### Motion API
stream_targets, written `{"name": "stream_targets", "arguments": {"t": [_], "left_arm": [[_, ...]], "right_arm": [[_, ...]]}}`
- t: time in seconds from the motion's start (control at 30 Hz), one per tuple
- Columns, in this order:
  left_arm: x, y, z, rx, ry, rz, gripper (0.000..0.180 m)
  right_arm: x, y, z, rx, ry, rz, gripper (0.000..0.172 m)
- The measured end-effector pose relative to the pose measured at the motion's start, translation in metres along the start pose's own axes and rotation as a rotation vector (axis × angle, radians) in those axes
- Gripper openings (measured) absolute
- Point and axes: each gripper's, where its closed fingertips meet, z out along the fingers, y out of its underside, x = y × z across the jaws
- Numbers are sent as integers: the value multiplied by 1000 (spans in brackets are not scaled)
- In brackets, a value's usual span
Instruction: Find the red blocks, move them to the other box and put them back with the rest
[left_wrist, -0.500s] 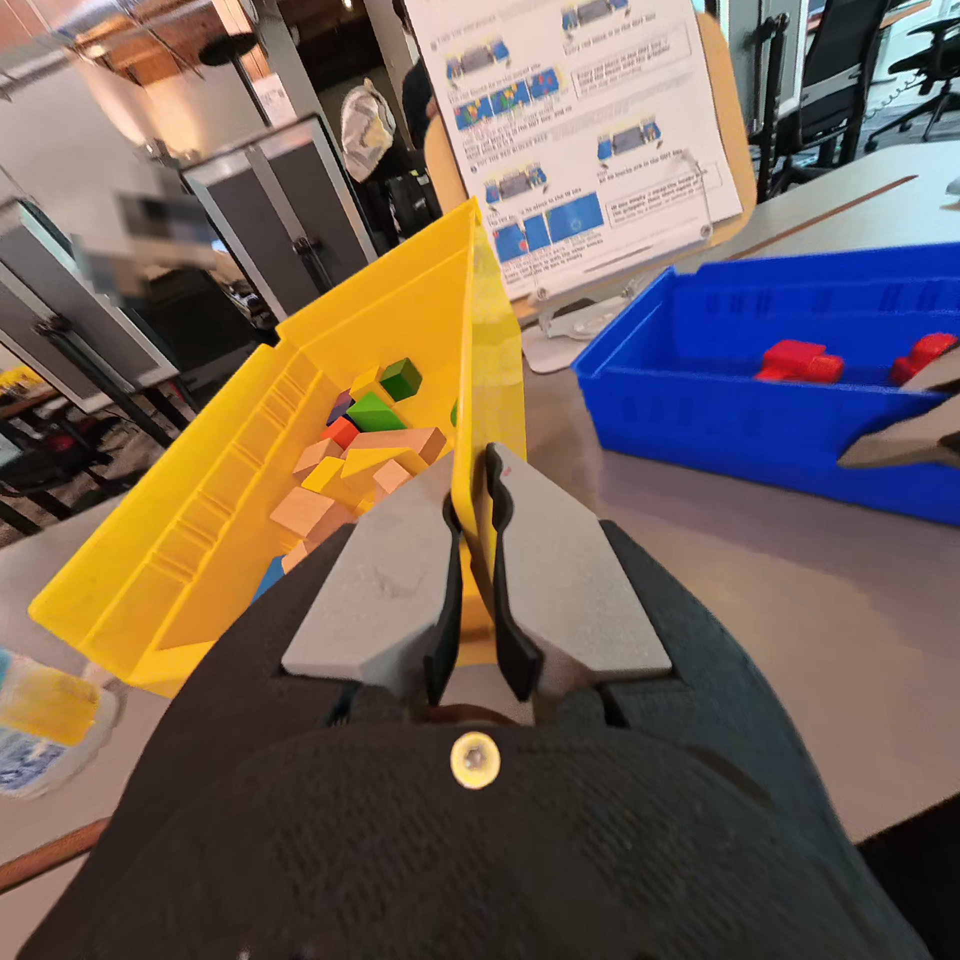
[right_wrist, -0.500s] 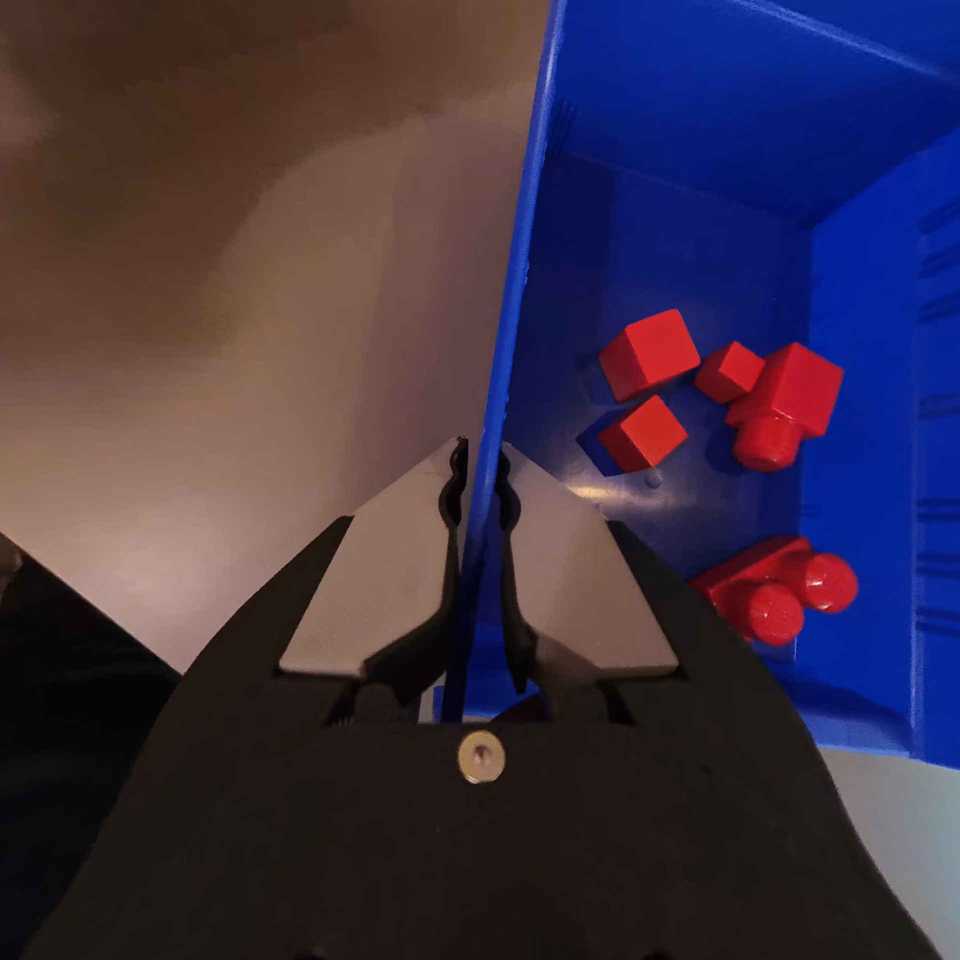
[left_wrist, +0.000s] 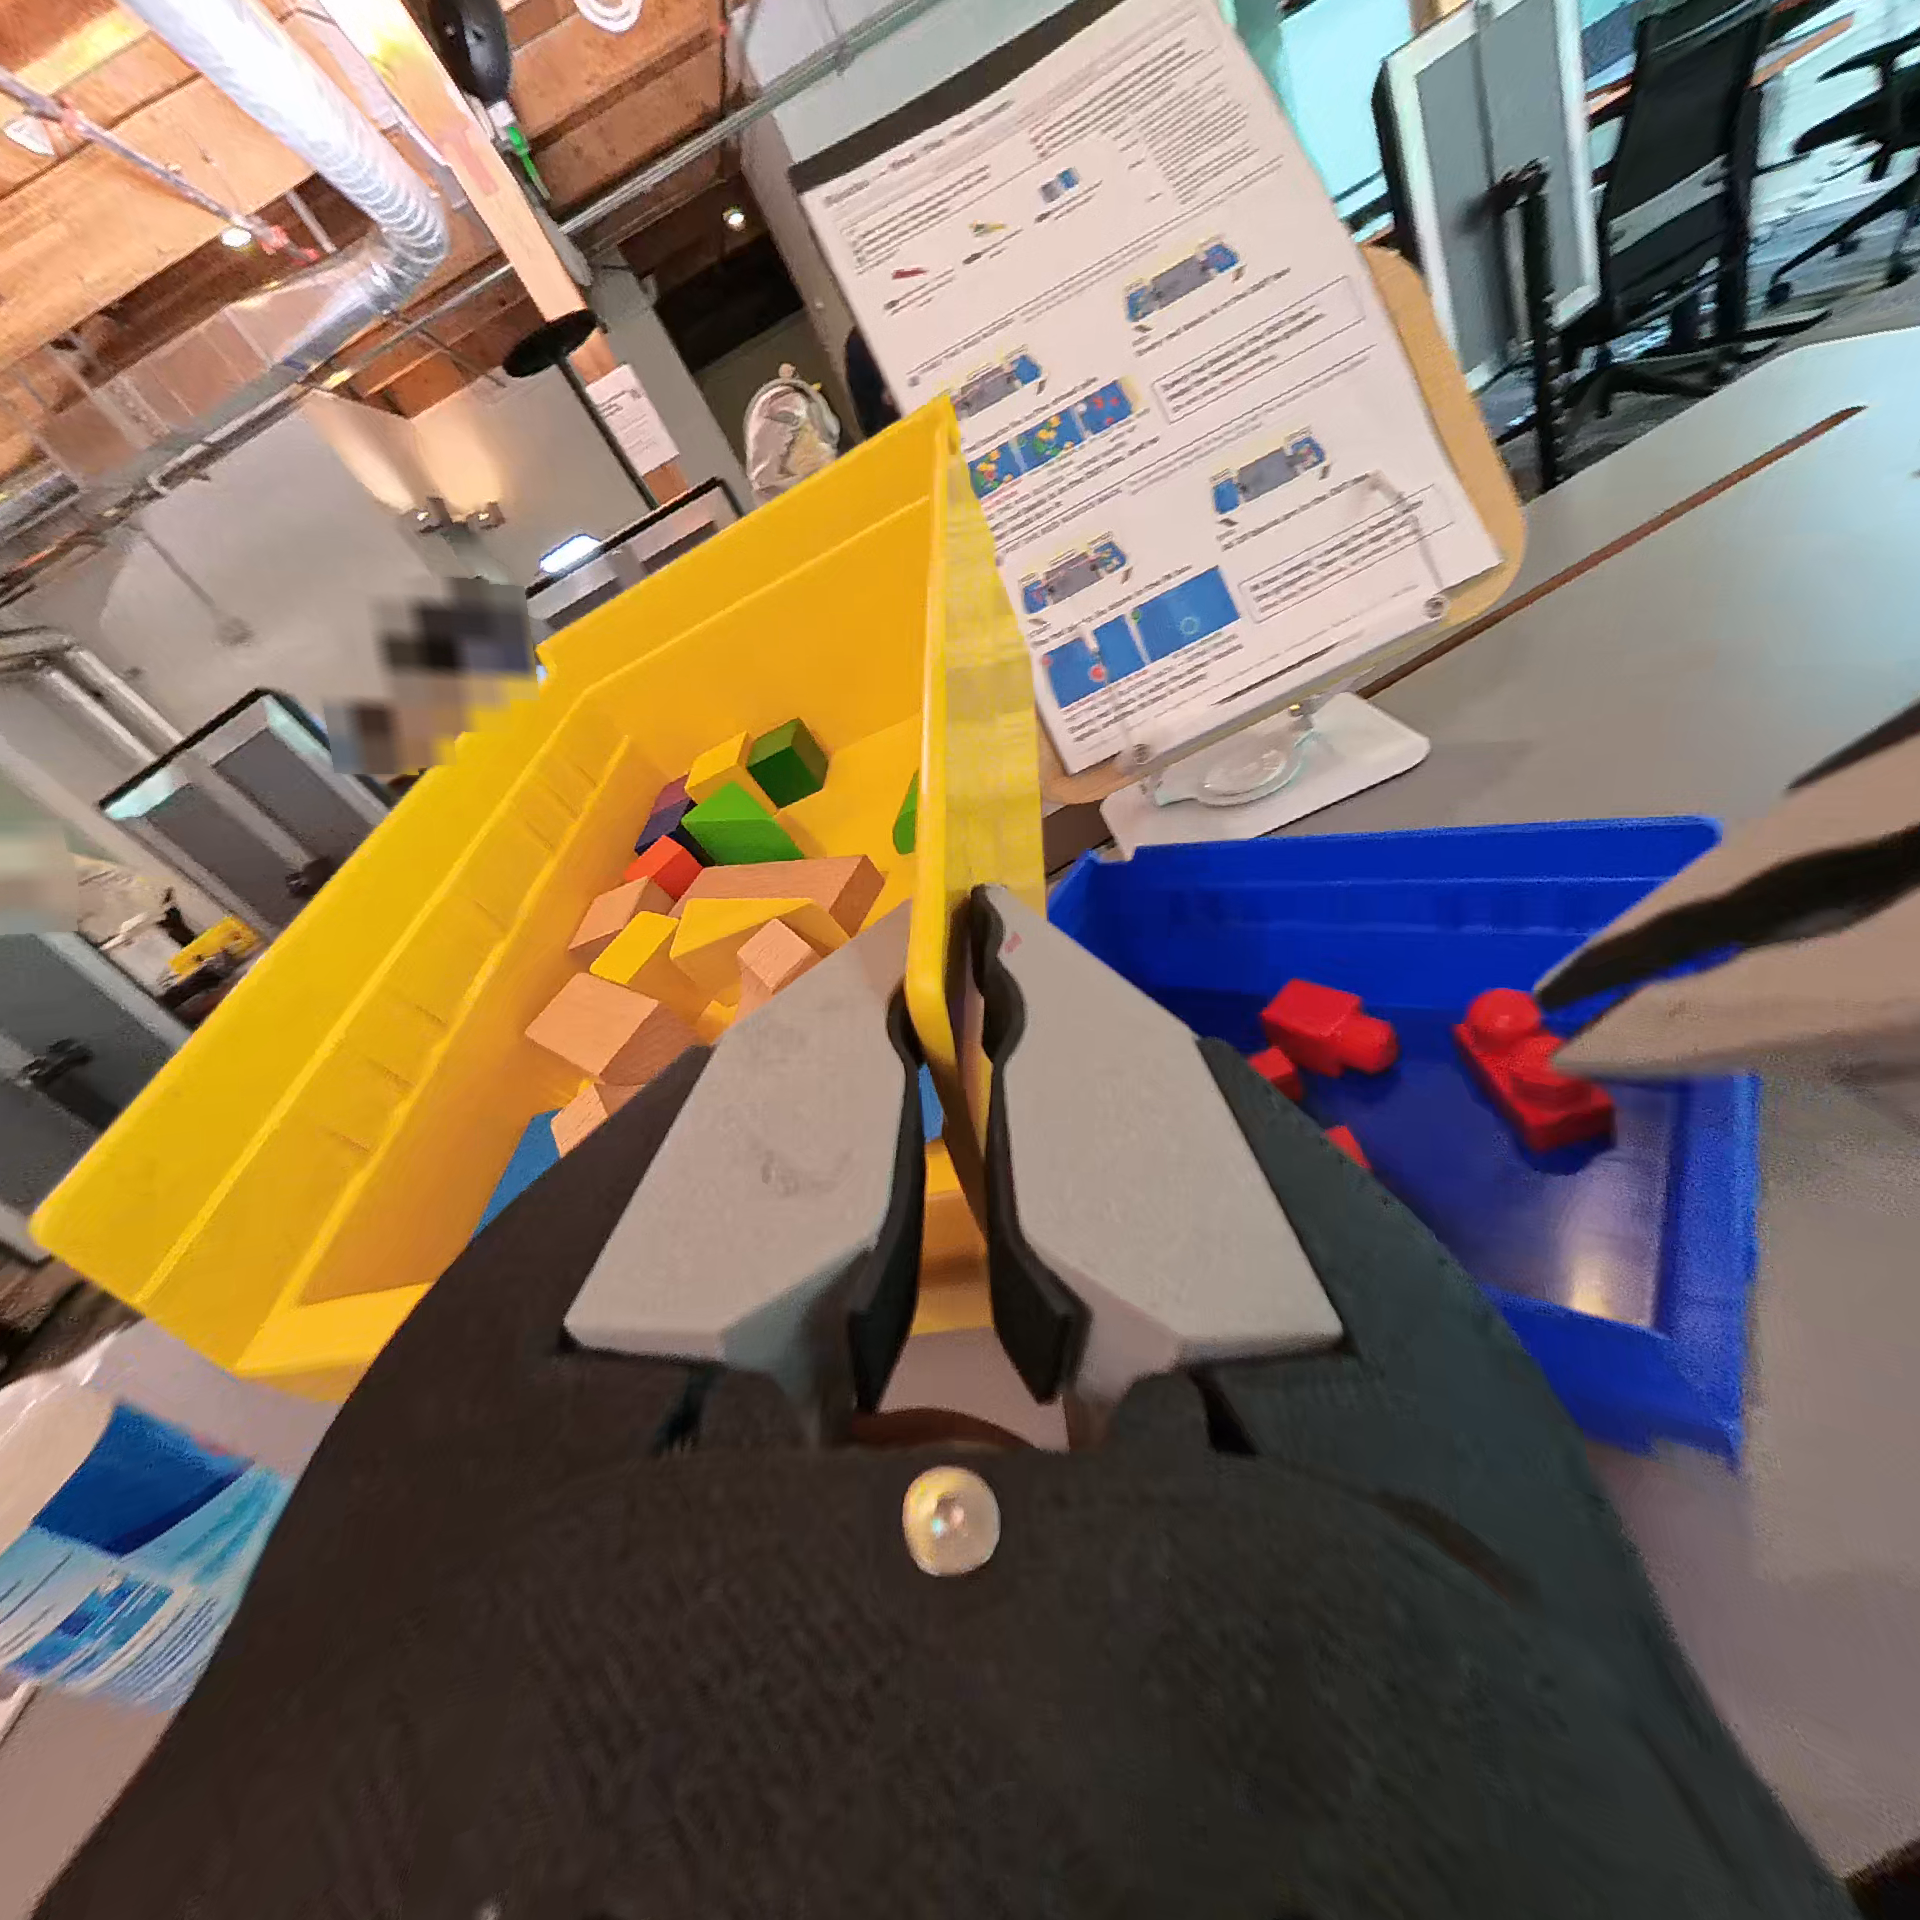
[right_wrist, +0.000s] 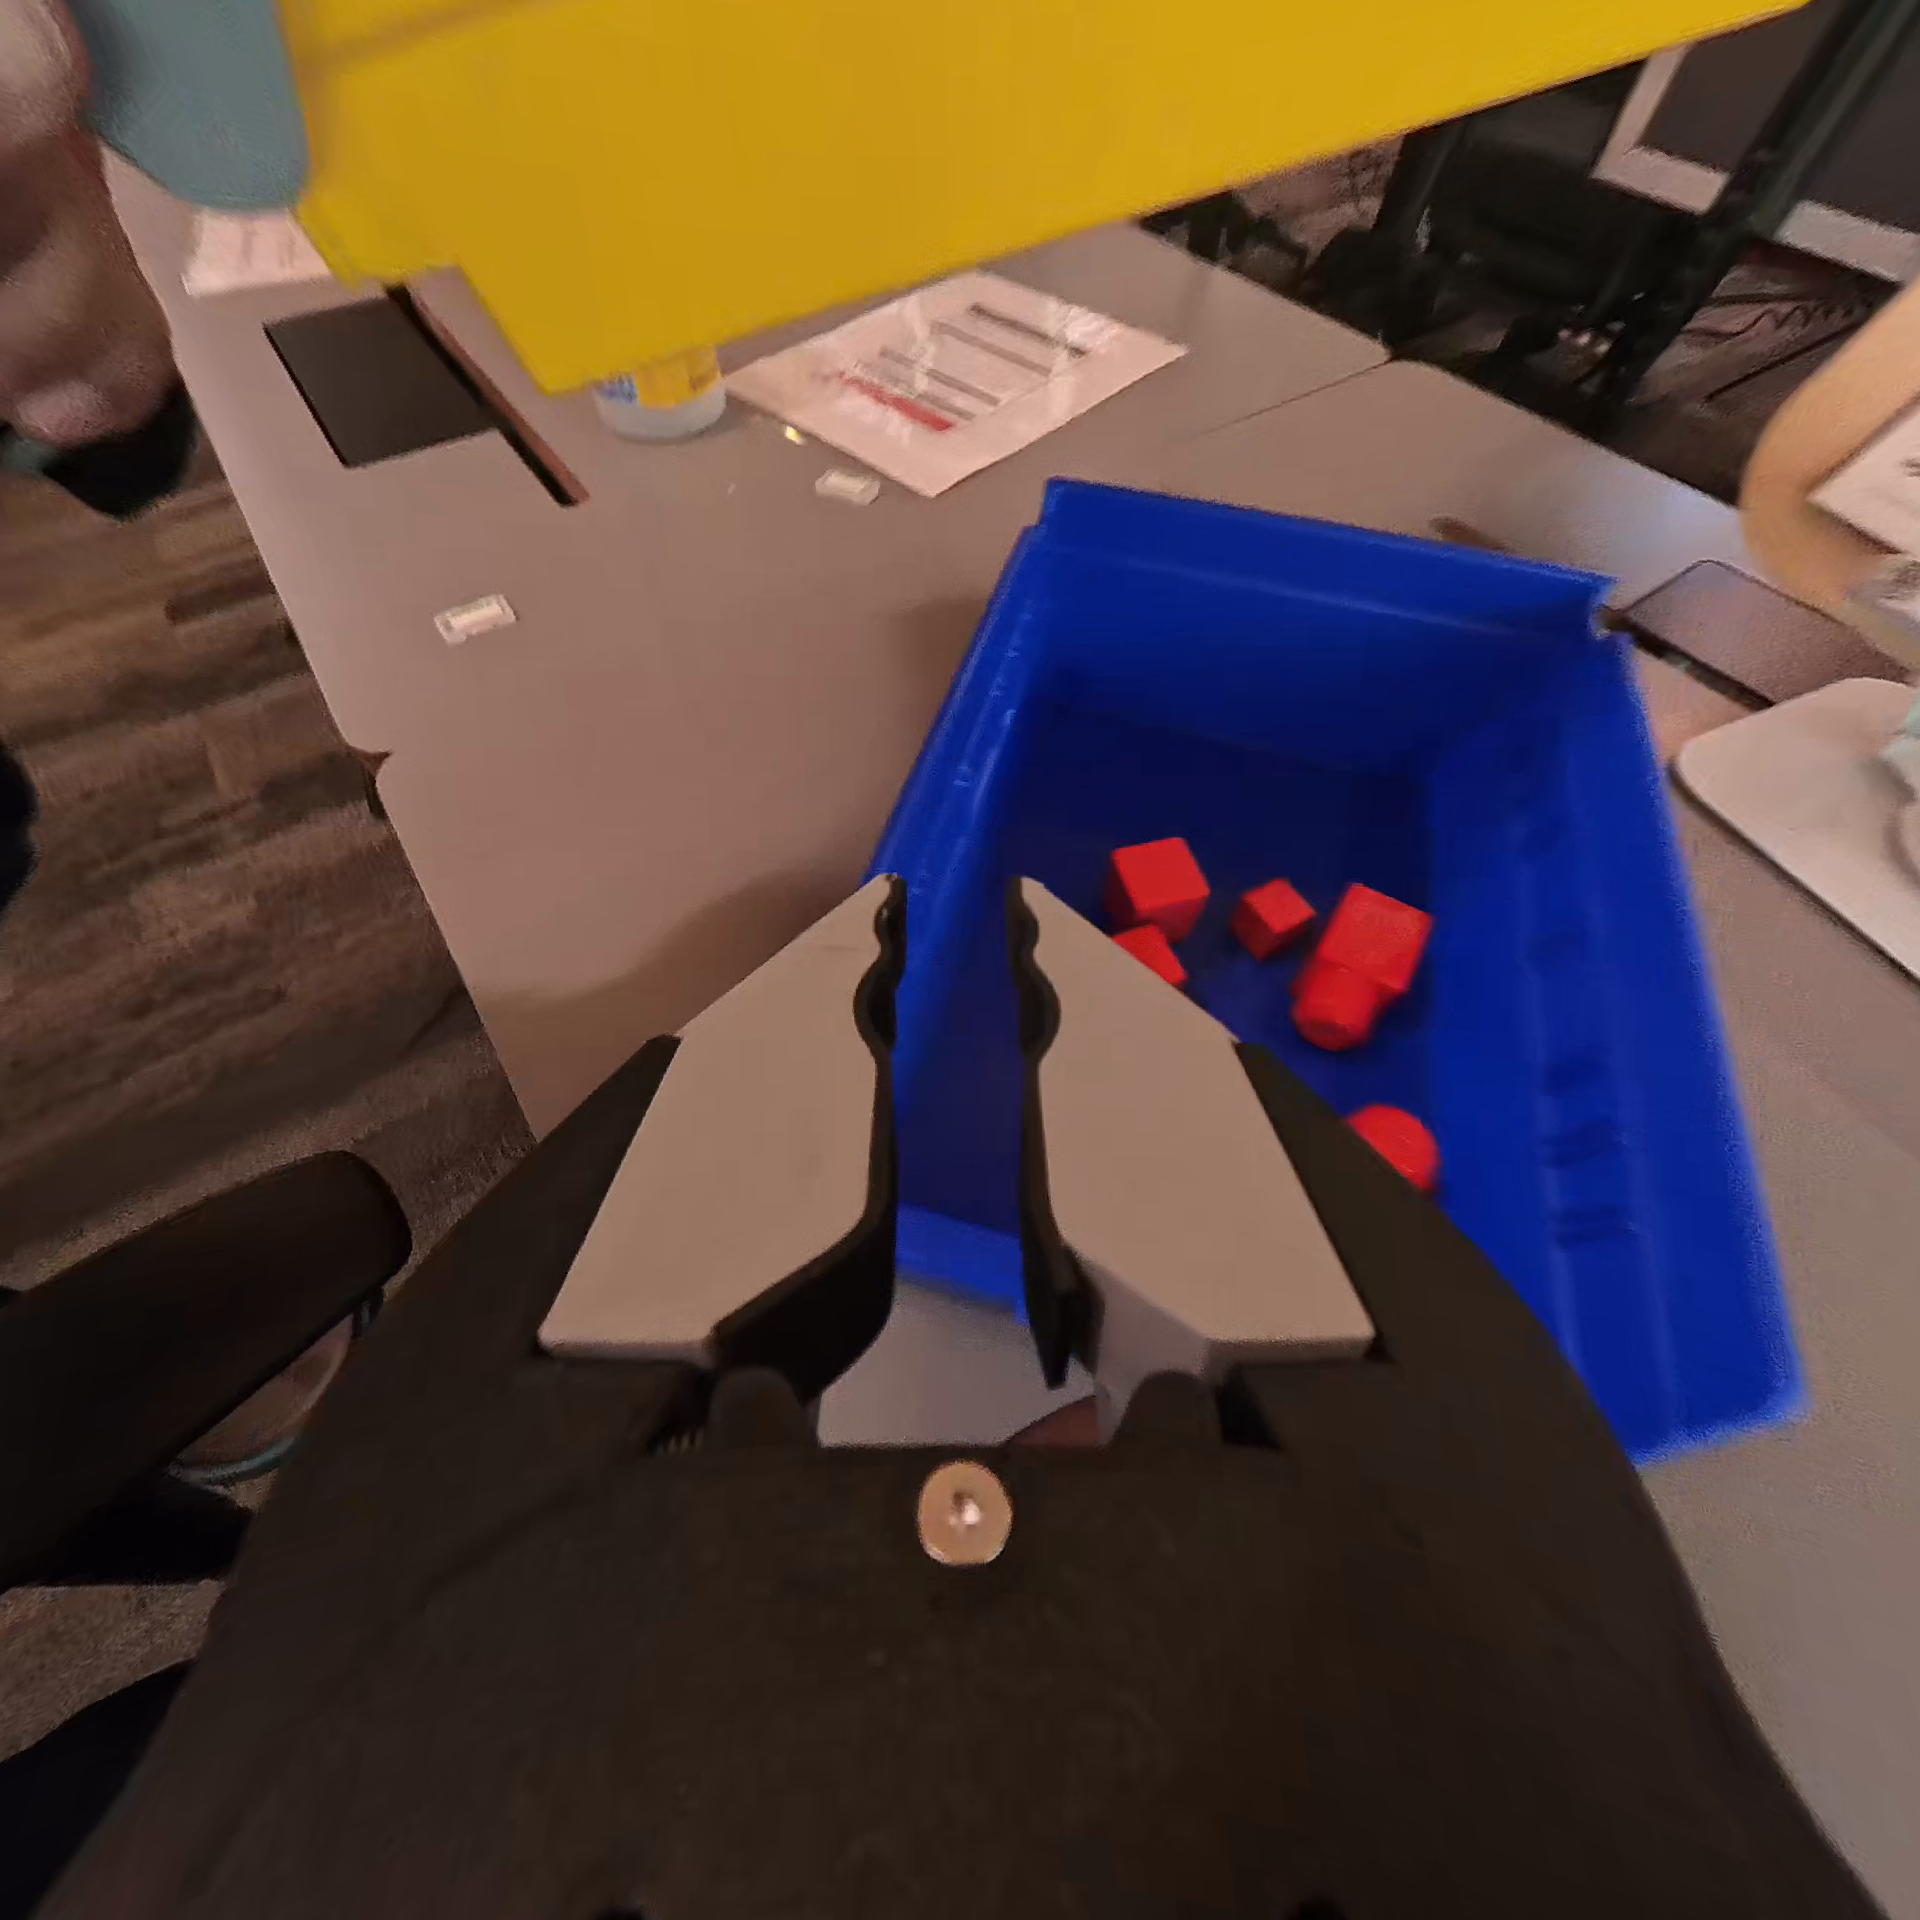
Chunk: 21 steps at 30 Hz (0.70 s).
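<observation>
Each gripper has grey wedge fingers, wavy black pads, black textured body and one silver screw.

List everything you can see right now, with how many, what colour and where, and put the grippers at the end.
Yellow box: one, yellow, tilted up, left of the blue box.
Mixed blocks: many, natural wood, yellow, green, orange, dark blue, inside the yellow box.
Blue box: one, blue, on the grey table.
Red blocks: at least six, red, inside the blue box.
Instruction sheet on a stand: one, white, behind the boxes.
Paper sheet: one, white, flat on the table.
Left gripper: one, grey fingers, clamped on the yellow box's side wall.
Right gripper: one, grey fingers, open above the blue box's near wall.
</observation>
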Motion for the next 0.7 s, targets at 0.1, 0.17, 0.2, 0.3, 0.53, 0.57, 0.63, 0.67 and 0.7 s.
{"name": "stream_targets", "arguments": {"t": [0.1,0.17,0.2,0.3,0.53,0.57,0.63,0.67,0.7], "left_arm": [[24,-10,2,22,63,-3,0],[47,-18,3,31,103,15,0],[60,-22,4,36,122,32,0],[103,-39,11,60,189,90,0],[224,-83,36,128,400,152,0],[243,-87,39,137,431,144,0],[281,-88,45,142,491,134,0],[299,-87,49,140,520,125,0],[318,-85,52,133,548,115,0]], "right_arm": [[30,7,-40,38,27,42,16],[53,18,-65,42,77,47,16],[65,24,-77,43,104,54,16],[98,39,-113,56,166,90,17],[160,75,-187,75,322,160,19],[168,81,-198,74,345,170,19],[187,95,-219,67,404,191,20],[197,104,-230,56,434,204,20],[207,114,-239,40,461,221,20]]}}
